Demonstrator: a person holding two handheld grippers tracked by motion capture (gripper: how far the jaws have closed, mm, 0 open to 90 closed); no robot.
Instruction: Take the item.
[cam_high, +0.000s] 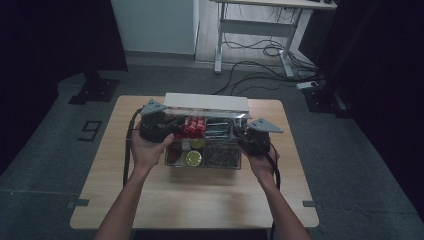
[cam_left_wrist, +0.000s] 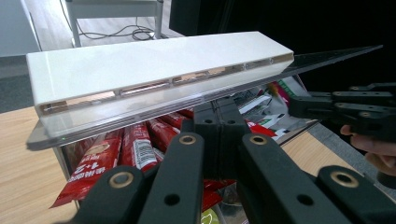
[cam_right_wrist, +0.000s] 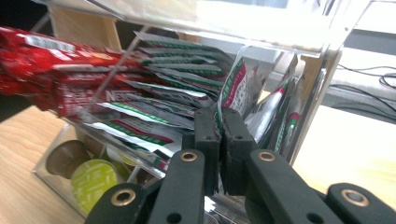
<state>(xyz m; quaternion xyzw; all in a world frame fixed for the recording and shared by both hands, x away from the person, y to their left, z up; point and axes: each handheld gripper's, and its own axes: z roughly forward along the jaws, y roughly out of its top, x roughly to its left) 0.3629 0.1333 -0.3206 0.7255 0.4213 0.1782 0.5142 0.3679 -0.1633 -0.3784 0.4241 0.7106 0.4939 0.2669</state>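
1. While you hold both claws at the clear organizer box (cam_high: 210, 159) in the middle of the desk (cam_high: 150, 200), its white-topped lid (cam_high: 206, 102) stands raised on the far side.
2. Your left claw (cam_left_wrist: 219, 122) has its jaws pressed together just under the lid's front edge (cam_left_wrist: 154, 100); whether they pinch the lid, I cannot tell.
3. Your right claw (cam_right_wrist: 219, 140) is closed on a green-and-white sachet (cam_right_wrist: 236, 86) in the box's right rear compartment.
4. Red sachets (cam_high: 194, 125) fill the compartment beside it, and coffee pods (cam_high: 192, 158) lie in front.
5. Judging by this, opening is done and the grasp made; lifting the sachet out remains, then closing the lid.
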